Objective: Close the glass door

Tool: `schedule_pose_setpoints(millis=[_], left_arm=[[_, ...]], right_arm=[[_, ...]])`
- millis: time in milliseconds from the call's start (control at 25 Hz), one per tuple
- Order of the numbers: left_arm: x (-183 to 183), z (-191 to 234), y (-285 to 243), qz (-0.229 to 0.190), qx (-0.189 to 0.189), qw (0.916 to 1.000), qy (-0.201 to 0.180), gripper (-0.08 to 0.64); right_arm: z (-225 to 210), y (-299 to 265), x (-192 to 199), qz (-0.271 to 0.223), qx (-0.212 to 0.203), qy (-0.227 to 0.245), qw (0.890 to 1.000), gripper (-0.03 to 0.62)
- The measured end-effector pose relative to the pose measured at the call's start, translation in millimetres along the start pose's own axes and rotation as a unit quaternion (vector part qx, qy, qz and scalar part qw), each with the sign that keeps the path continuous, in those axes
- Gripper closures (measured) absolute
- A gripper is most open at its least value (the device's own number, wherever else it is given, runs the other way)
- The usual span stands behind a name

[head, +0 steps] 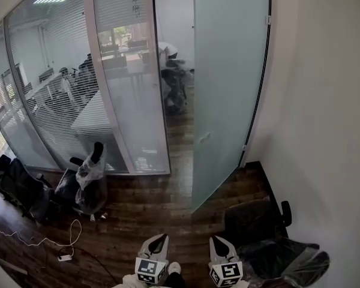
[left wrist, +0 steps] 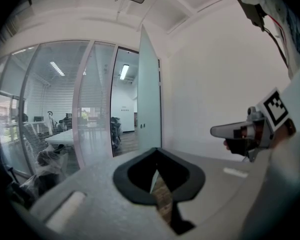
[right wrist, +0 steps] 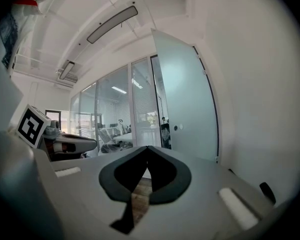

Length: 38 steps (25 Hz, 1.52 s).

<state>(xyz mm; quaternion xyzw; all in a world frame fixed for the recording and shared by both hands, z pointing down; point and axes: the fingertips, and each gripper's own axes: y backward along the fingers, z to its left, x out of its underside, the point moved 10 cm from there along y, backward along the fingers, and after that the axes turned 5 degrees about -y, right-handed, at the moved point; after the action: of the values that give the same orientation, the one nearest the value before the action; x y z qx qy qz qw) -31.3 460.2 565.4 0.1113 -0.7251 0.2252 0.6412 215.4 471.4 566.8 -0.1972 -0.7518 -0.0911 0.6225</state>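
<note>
While the glass door [head: 228, 89] gapes, the right claw [head: 218, 243] hangs apart.

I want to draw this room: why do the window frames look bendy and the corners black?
Head view: the wide lens bows the window frames and the glass door, and the floor is dim. Left gripper view and right gripper view: the round lens leaves black edges and bends straight lines too.

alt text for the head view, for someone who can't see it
A frosted glass door stands open, swung toward the white wall on the right. At the bottom edge the left hand-held gripper and right hand-held gripper point toward it, both shut and empty. A black office chair sits at lower right.
</note>
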Motion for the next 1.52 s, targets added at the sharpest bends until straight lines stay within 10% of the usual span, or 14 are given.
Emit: schedule_pose_setpoints(millis=[1520], left_arm=[[-1, 165, -116, -0.016, -0.002, 0.9989, 0.044, 0.557]], right_arm=[[12, -176, -26, 0.025, 0.029, 0.028, 0.999, 0.586]])
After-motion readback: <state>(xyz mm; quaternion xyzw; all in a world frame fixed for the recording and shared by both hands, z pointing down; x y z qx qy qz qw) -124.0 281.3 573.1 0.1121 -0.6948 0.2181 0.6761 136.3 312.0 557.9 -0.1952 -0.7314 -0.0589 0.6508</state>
